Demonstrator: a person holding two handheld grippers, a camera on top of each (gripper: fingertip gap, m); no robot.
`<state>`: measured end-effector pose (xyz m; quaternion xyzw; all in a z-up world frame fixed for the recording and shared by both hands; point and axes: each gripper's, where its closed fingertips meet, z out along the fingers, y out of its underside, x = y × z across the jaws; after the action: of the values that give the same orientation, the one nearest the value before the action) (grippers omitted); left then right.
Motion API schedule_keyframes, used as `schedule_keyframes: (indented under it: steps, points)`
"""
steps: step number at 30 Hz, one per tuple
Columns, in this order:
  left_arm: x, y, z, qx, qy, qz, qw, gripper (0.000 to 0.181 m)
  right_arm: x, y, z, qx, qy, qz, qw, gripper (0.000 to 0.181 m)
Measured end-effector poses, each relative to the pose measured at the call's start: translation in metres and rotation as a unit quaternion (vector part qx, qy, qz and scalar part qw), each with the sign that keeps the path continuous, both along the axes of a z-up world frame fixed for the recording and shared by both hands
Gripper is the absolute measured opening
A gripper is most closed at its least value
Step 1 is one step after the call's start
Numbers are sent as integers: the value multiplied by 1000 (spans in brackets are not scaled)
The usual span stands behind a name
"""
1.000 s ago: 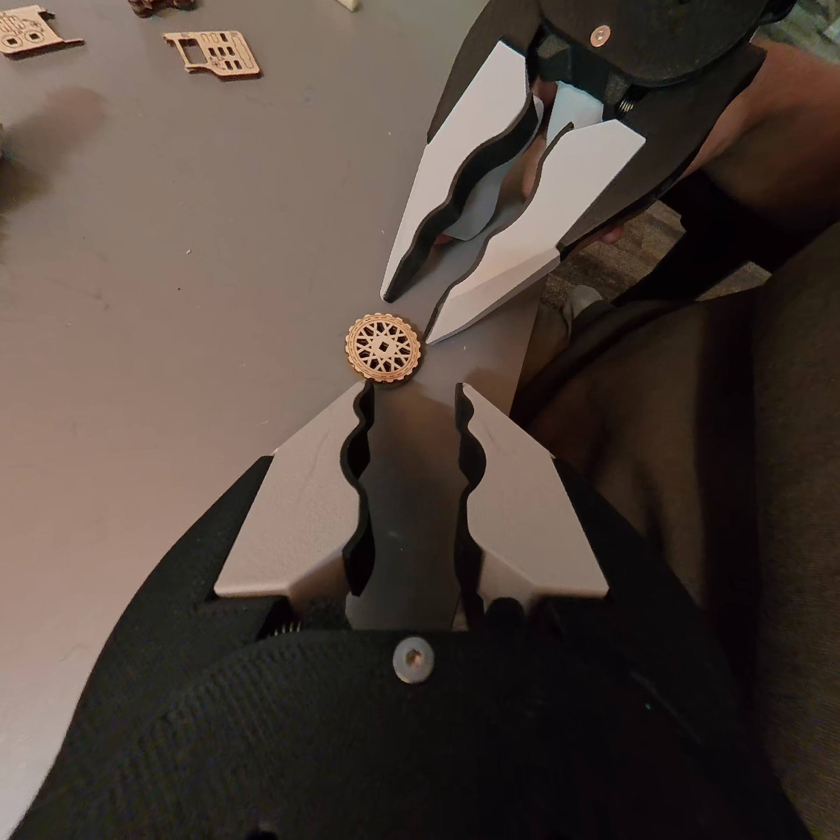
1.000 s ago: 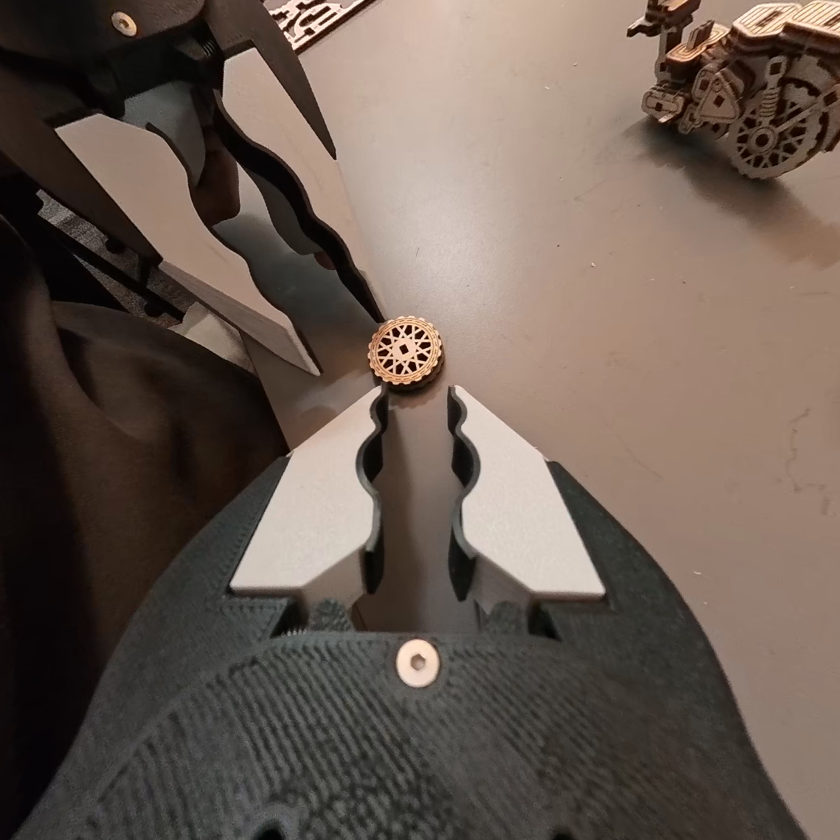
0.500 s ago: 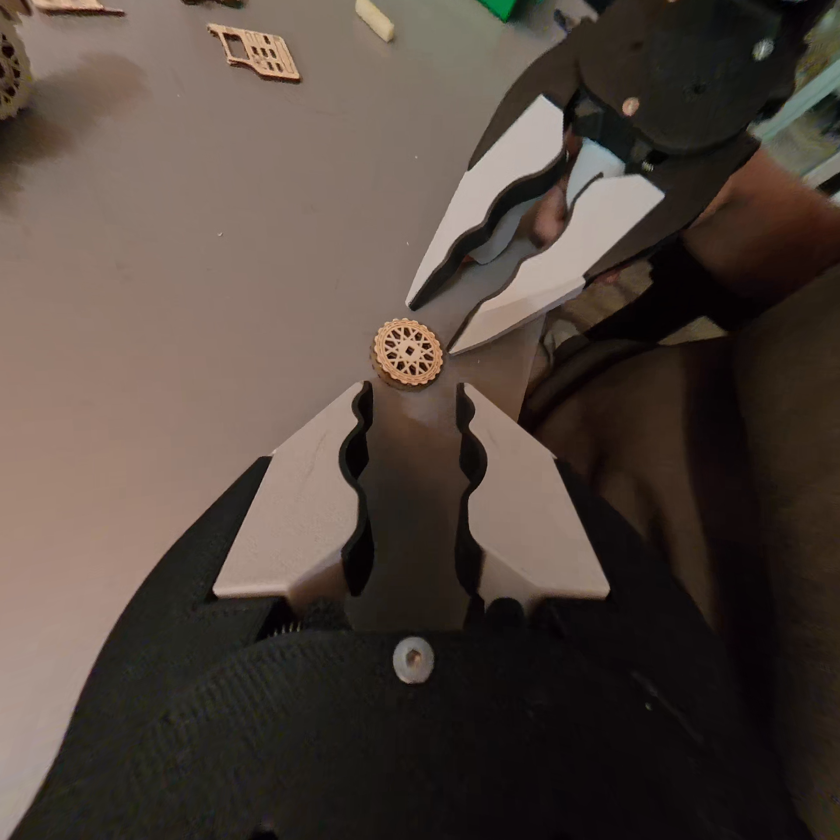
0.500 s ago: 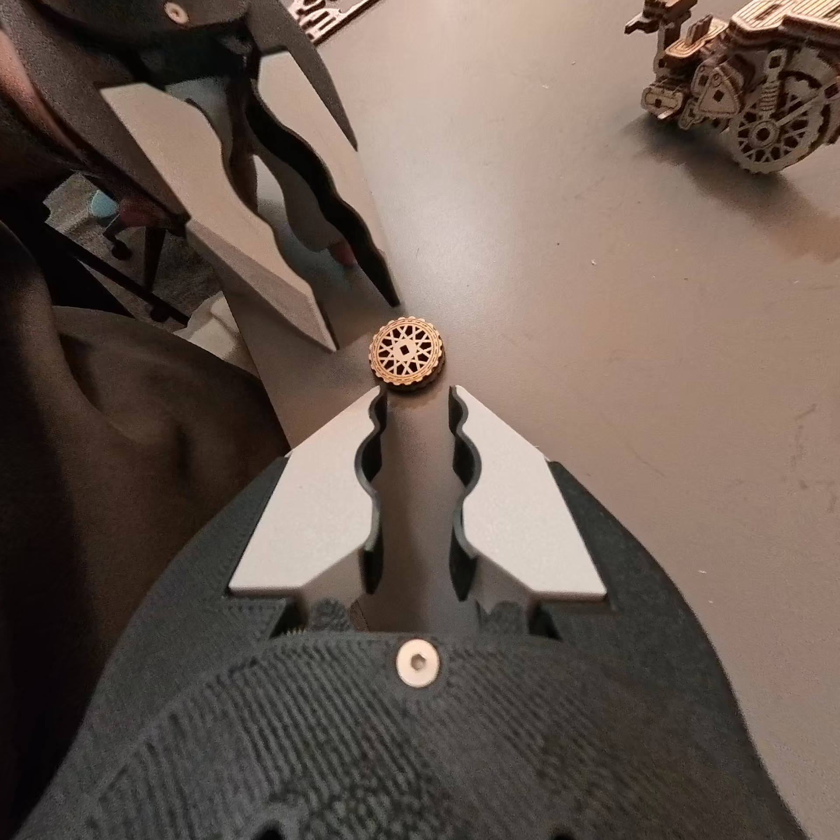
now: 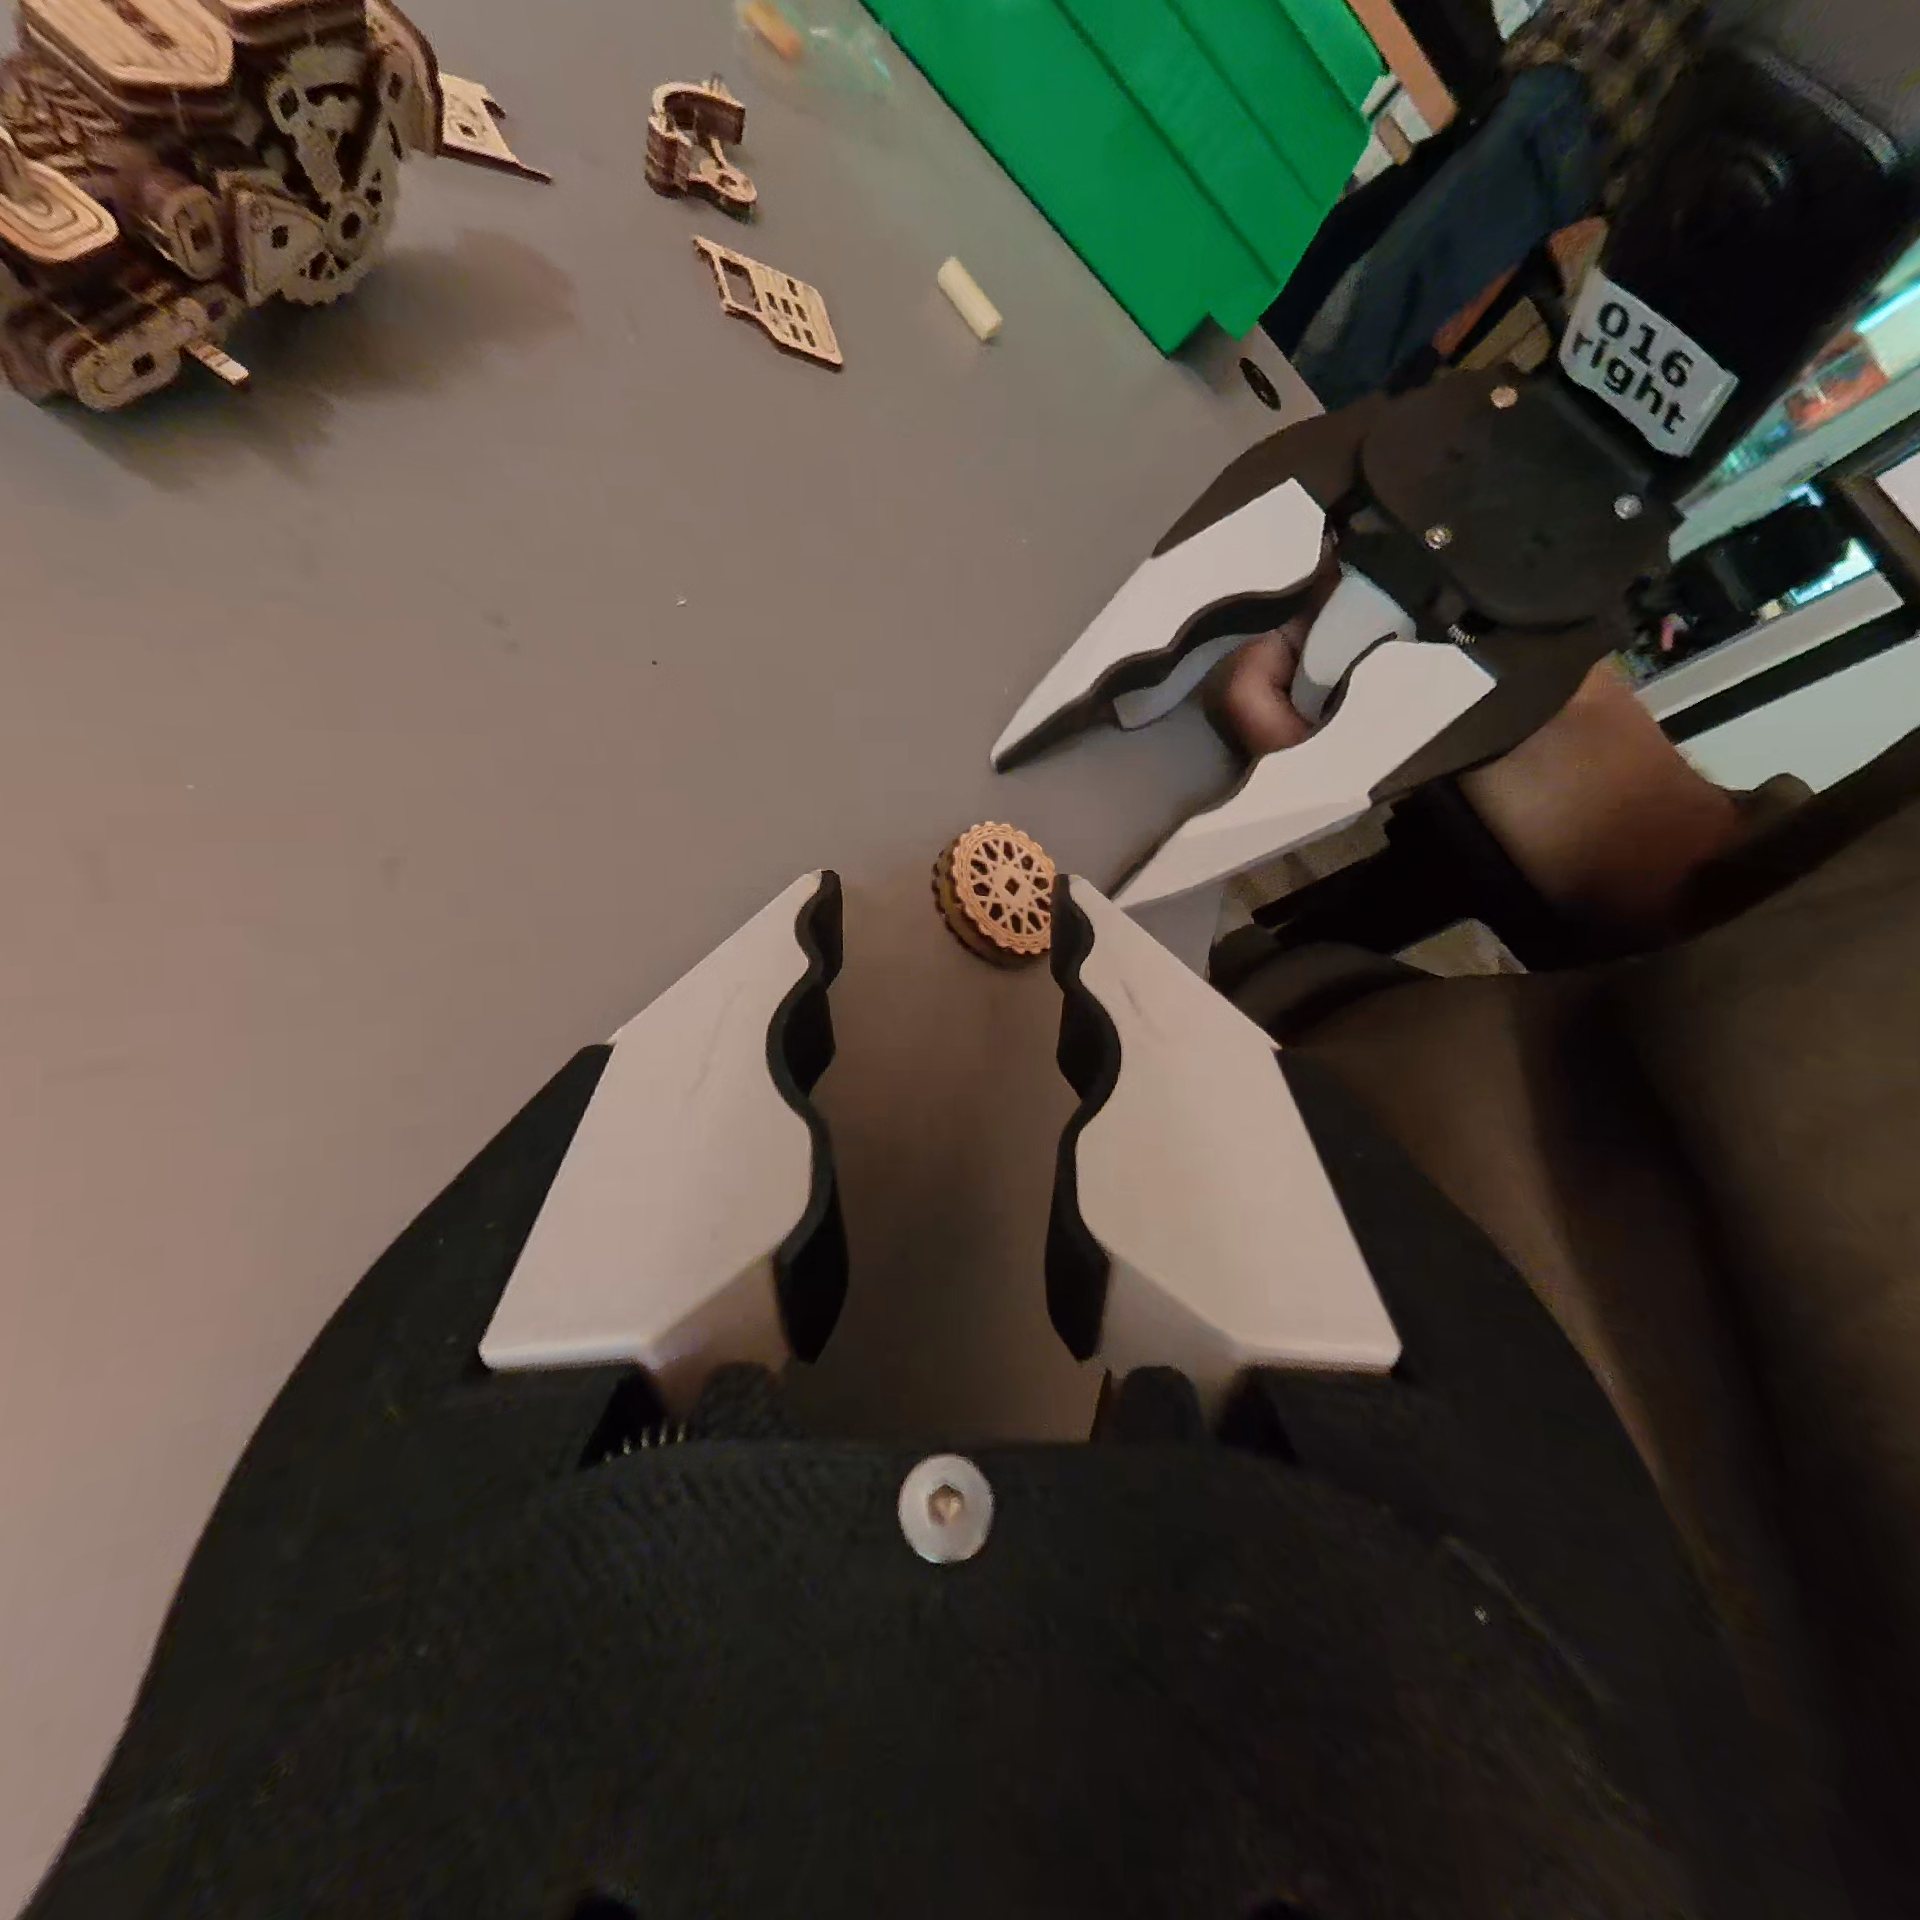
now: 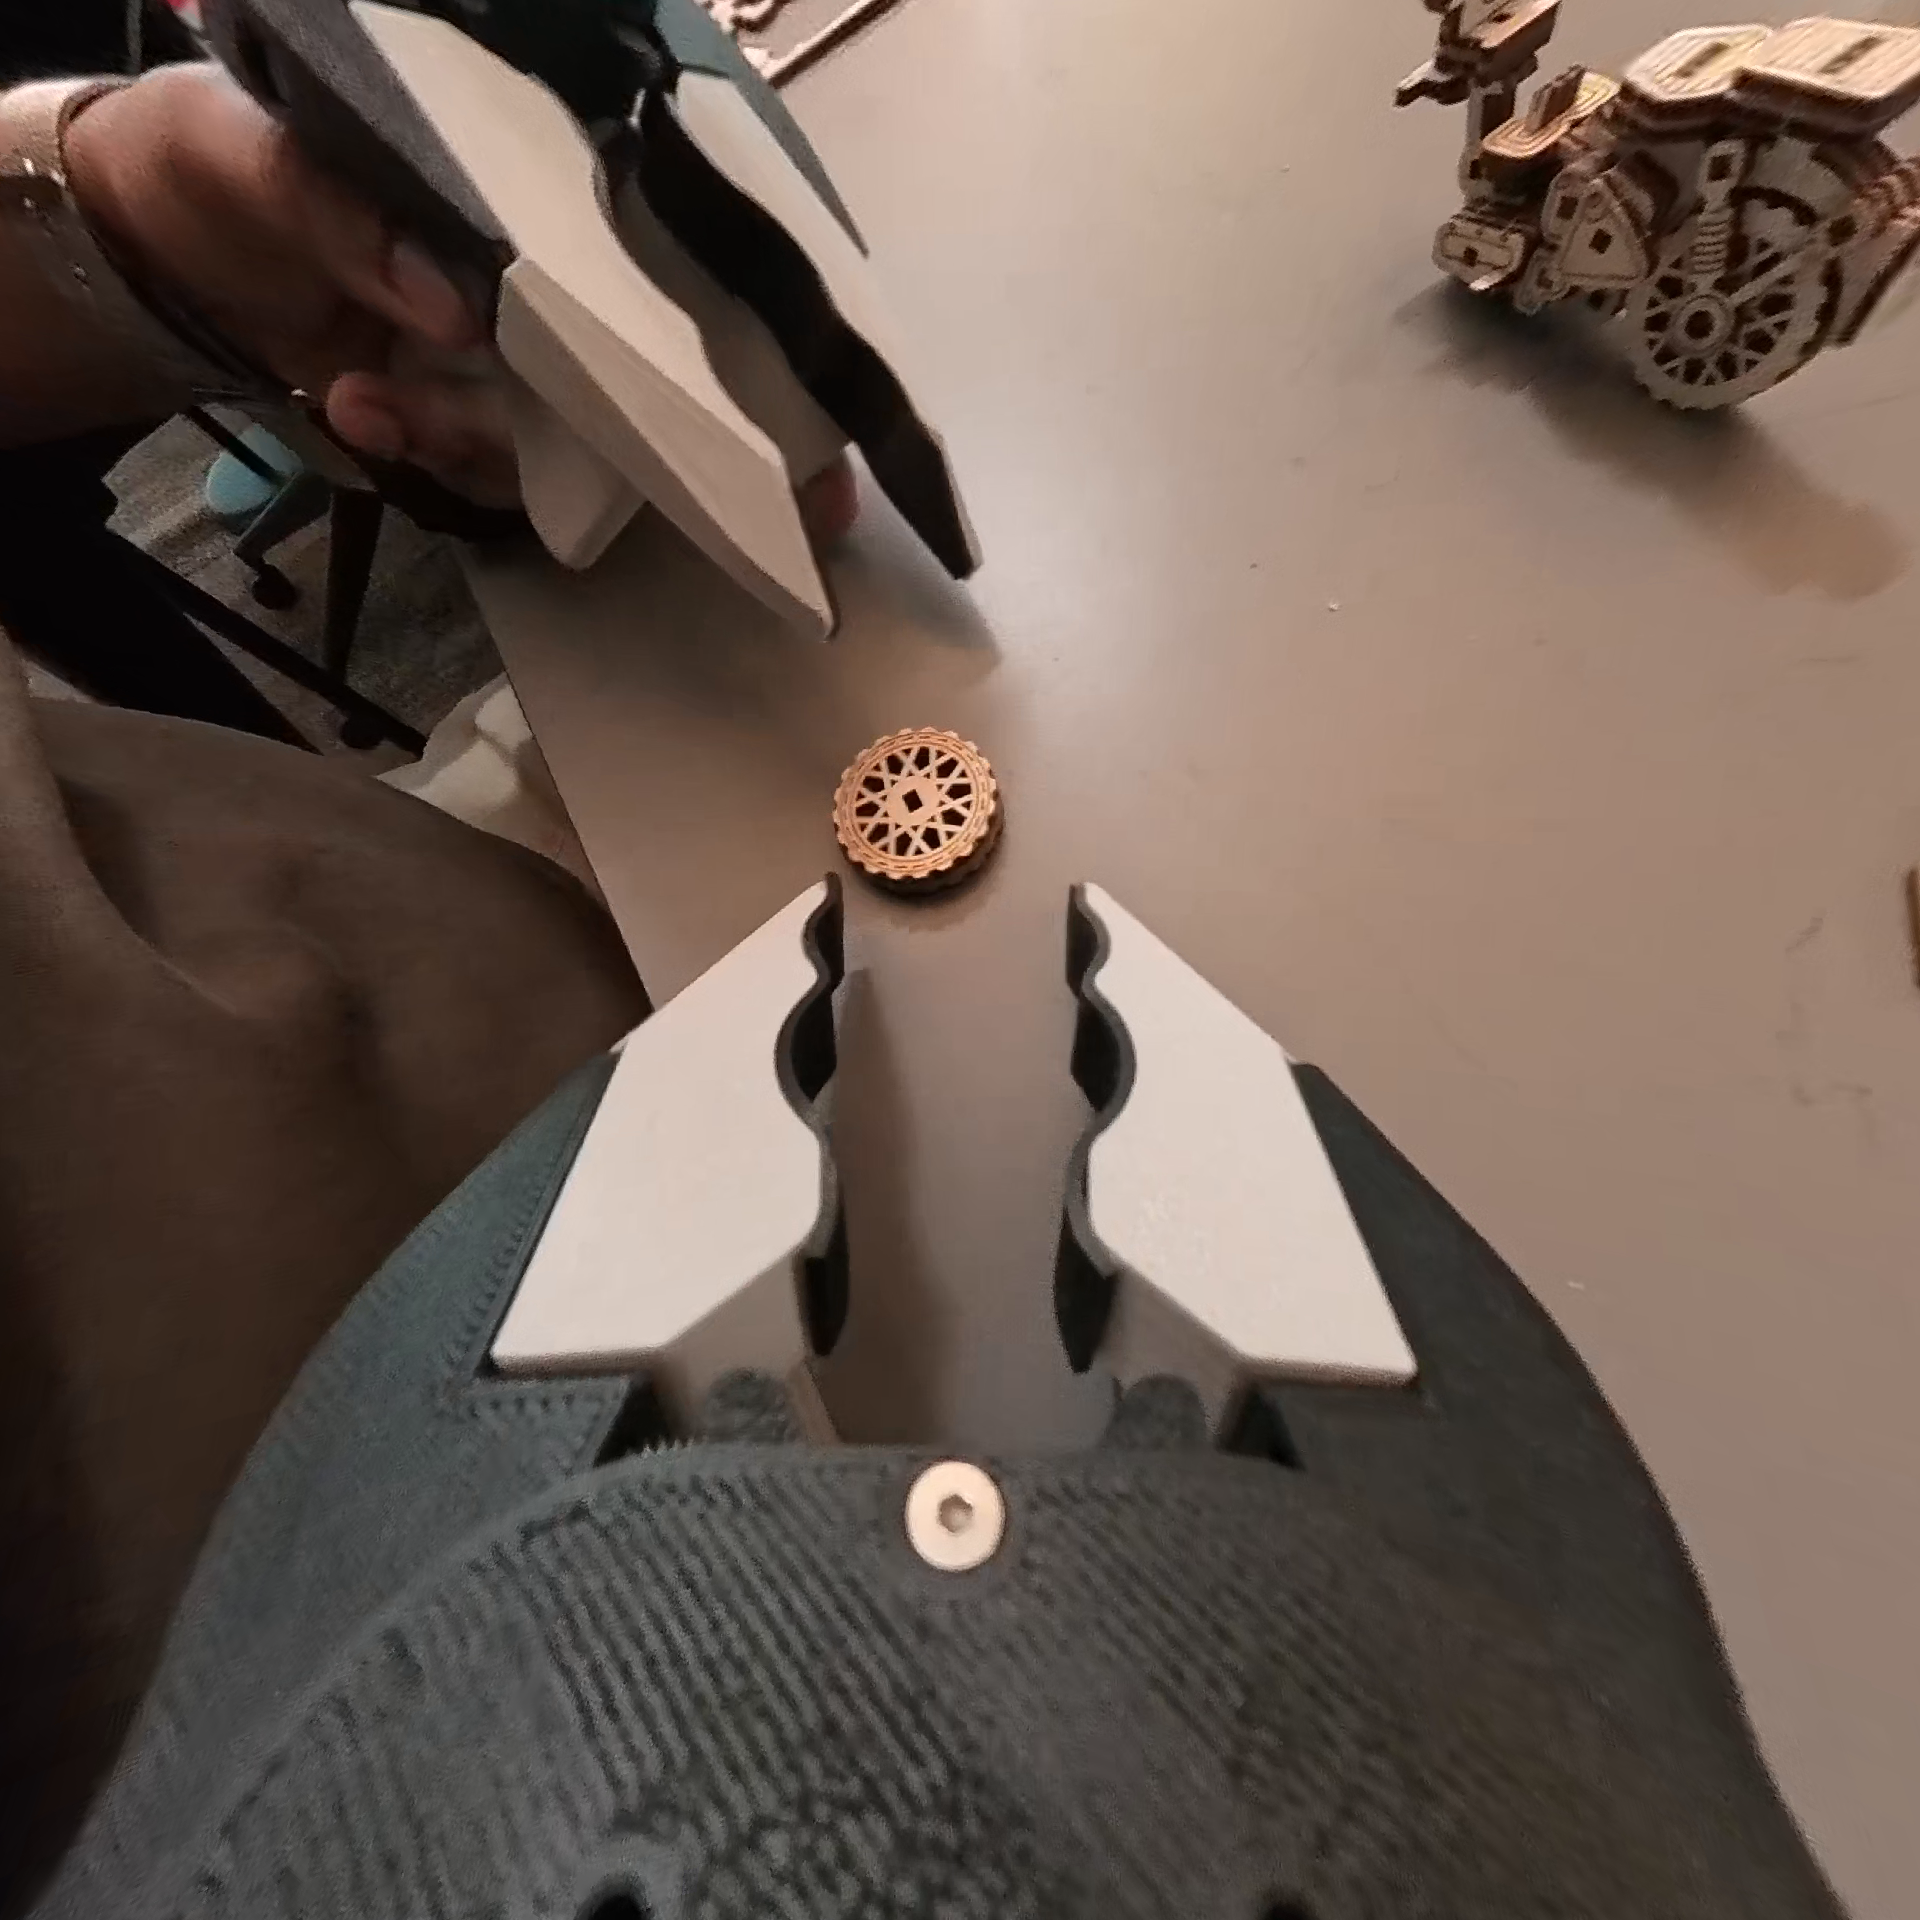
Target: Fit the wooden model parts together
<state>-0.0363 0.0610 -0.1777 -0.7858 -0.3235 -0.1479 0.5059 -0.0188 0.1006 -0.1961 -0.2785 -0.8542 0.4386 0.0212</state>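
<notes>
We log one legible marking only: a white sticker (image 5: 1647,367) with dark printed characters, a number above a word, on the black body of the right gripper (image 5: 1060,826), upper right of the left wrist view. We find no readable writing in the right wrist view.
</notes>
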Motion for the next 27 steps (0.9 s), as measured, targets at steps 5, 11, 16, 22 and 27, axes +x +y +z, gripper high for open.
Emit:
schedule_keyframes:
  steps: [5, 11, 16, 22, 27]
  points:
    - [-1, -1, 2, 7, 1, 6, 1000, 39, -10, 9, 7, -26, -9, -26, 999, 49]
    - [1, 0, 2, 9, 2, 1, 1000, 43, -36, 24, 13, -11, 46, -104, 993, 39]
    - [2, 1, 4, 14, 1, -1, 1000, 52, -52, 39, 16, -2, 74, -162, 984, 36]
    - [10, 3, 6, 13, 20, -29, 999, 35, -59, 47, 17, 5, 82, -196, 977, 53]
    - [13, 3, 10, 16, 48, -33, 998, 0, -64, 52, 23, 12, 116, -213, 970, 57]
